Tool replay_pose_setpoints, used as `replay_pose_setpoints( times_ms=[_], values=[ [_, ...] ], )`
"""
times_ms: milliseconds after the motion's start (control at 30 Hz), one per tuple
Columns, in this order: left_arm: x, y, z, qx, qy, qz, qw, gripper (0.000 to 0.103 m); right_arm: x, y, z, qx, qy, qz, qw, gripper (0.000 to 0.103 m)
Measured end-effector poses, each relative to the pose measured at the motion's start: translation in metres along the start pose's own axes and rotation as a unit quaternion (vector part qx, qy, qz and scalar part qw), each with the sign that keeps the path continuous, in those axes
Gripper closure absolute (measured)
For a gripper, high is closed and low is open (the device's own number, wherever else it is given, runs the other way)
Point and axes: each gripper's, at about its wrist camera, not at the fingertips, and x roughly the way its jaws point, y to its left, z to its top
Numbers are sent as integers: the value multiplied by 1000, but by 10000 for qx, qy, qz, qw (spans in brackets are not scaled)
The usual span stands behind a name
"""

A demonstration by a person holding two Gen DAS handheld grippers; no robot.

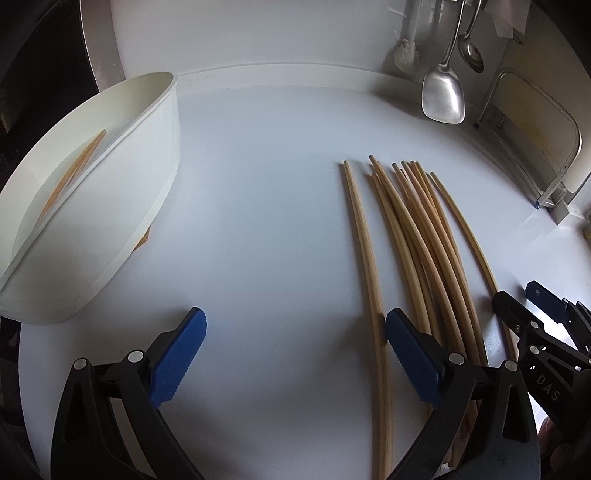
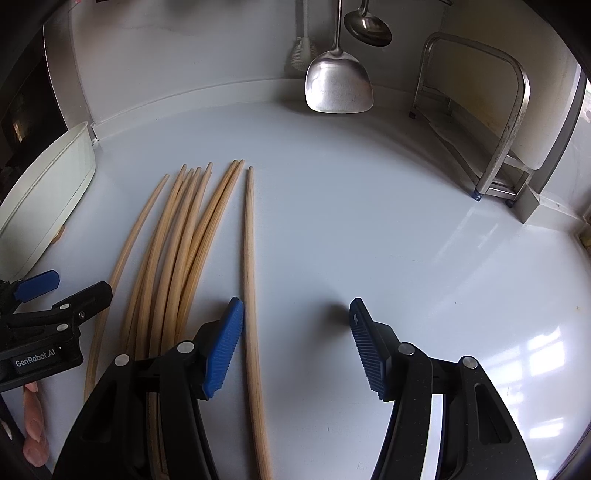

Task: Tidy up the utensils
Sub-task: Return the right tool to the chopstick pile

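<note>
Several long wooden chopsticks (image 1: pixel 417 251) lie side by side on the white counter; they also show in the right wrist view (image 2: pixel 184 251). A white oval container (image 1: pixel 110 206) stands at the left with two chopsticks (image 1: pixel 74 173) inside. My left gripper (image 1: pixel 295 354) is open and empty, its right finger by the leftmost chopstick (image 1: pixel 365 258). My right gripper (image 2: pixel 297 343) is open and low over the counter, with the rightmost chopstick (image 2: pixel 251 295) lying between its fingers, close to the left pad. Each gripper shows in the other's view.
A steel spatula (image 2: pixel 338 81), a ladle (image 2: pixel 367 26) and a white brush (image 2: pixel 301 51) hang on the back wall. A metal rack (image 2: pixel 495 122) stands at the right rear. The white container also shows at the left of the right wrist view (image 2: pixel 48 192).
</note>
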Motion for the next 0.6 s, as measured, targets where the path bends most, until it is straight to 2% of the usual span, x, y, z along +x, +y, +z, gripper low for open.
replay_pose_setpoints(
  times_ms=[200,367,600],
  values=[
    [-1,6,1,-49,-63,228,9997,7,0,-3,2,-29,10,-135,9999,46],
    [-3,12,2,-155,-45,237,9996,8,-1,-7,2,-4,-16,-61,10000,46],
    [-1,3,9,9,-125,275,9995,8,1,-6,2,-74,-70,-57,9999,46]
  ],
)
